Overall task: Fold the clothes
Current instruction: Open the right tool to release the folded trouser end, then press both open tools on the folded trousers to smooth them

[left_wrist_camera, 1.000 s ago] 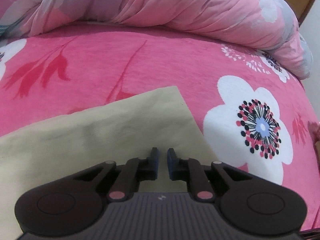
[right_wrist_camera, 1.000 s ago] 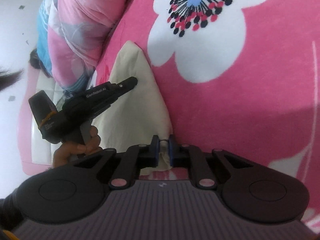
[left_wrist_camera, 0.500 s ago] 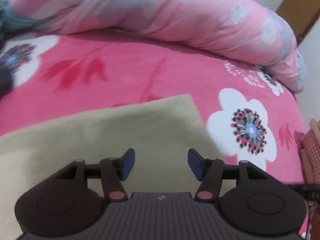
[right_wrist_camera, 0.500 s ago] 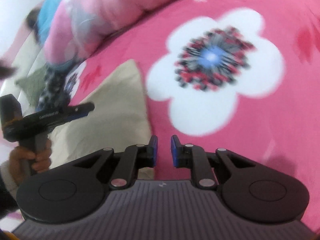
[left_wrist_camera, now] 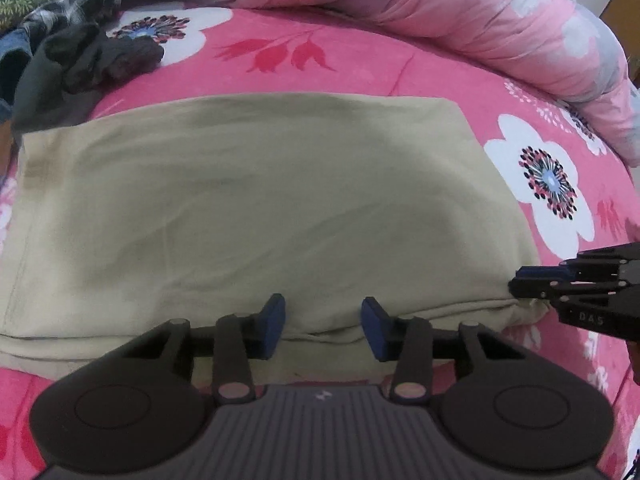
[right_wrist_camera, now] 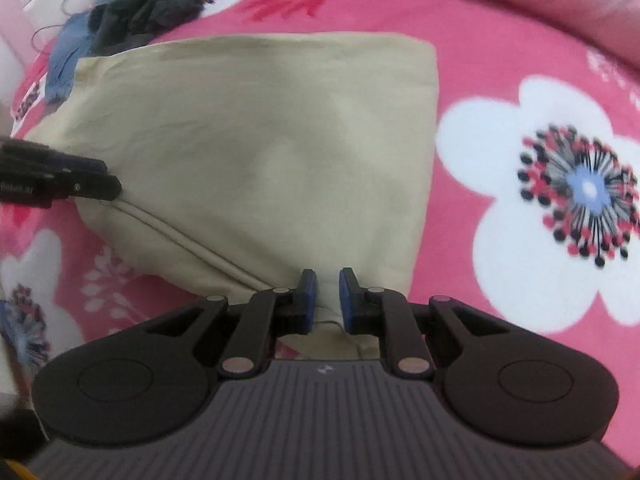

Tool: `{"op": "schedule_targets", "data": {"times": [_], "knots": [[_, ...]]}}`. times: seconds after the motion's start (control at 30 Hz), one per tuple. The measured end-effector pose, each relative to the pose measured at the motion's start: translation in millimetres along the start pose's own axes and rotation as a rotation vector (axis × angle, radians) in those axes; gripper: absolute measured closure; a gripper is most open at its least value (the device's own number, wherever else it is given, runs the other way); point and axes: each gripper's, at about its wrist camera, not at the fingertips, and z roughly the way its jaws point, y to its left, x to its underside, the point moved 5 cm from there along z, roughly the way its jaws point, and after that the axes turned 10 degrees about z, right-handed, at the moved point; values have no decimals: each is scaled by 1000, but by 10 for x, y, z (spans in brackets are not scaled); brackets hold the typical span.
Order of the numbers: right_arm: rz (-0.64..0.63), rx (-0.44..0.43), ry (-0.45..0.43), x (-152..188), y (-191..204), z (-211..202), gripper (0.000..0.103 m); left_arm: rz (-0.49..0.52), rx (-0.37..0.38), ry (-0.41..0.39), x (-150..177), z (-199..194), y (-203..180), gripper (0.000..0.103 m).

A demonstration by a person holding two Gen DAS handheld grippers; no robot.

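Beige garment, already folded into a flat rectangle, lies on the pink floral bedspread, with a heap of dark clothes beyond its far left corner and a rolled pink quilt along the far side. Left wrist view: the left gripper hovers at the near layered edge, its blue pads spread wide and holding nothing; the right gripper reaches the near right corner from the side. Likely risk: pads closing here may catch only the top layer, so the stacked edges would slide apart on lifting. Right wrist view: the right gripper straddles the near corner of the garment, pads narrowly parted with cloth between them; whether they pinch it cannot be told. The left gripper touches the seam edge at left. Uneven lifting by the two tools would probably skew the next fold or drag the cloth across the bedspread.
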Motion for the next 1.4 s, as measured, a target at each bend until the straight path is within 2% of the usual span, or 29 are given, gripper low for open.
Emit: {"op": "schedule_targets", "data": {"times": [0.13,0.2,0.27,0.3,0.43,0.6,0.7,0.77,0.83,0.9,0.93,0.97,1.0,1.03,1.07,1.1,1.23,1.4], "knots": [[3,17,6,-152,61,-143,90,10,5,-35,-42,-157,69,61],[-7,-48,-32,-224,153,-270,90,11,6,-52,-31,-244,117,61],[-29,-105,-54,-278,279,-328,90,16,13,-32,35,-234,172,63],[-36,-117,-39,-287,340,-290,90,21,19,-25,66,-216,191,63],[-61,-31,105,-151,429,141,90,17,39,-13,89,-138,219,63],[-25,7,122,-246,455,65,90,0,62,-21,53,-209,246,61],[15,-15,58,-377,485,-134,89,-4,67,-46,-16,-278,286,55],[56,-8,26,-483,452,-142,83,-7,70,-63,-62,-324,312,45],[99,1,-3,-588,415,-143,73,-15,58,-51,-94,-287,360,39],[141,35,57,-592,368,29,68,-36,48,21,-92,-144,416,29],[164,48,104,-571,351,142,59,-45,46,45,-92,-91,437,28],[189,49,139,-544,347,235,57,-51,48,52,-92,-64,448,28],[216,34,144,-548,337,263,49,-57,50,60,-93,-36,458,27],[243,18,146,-556,326,283,33,-65,56,63,-94,-16,463,21],[265,-12,155,-567,331,295,26,-76,69,61,-99,-5,460,14],[263,-20,165,-563,354,307,18,-87,82,59,-103,6,457,11],[246,-12,194,-590,404,366,9,-36,84,101,-148,85,383,0],[316,-30,189,-616,355,383,1,-18,63,125,-149,116,349,0]]}}
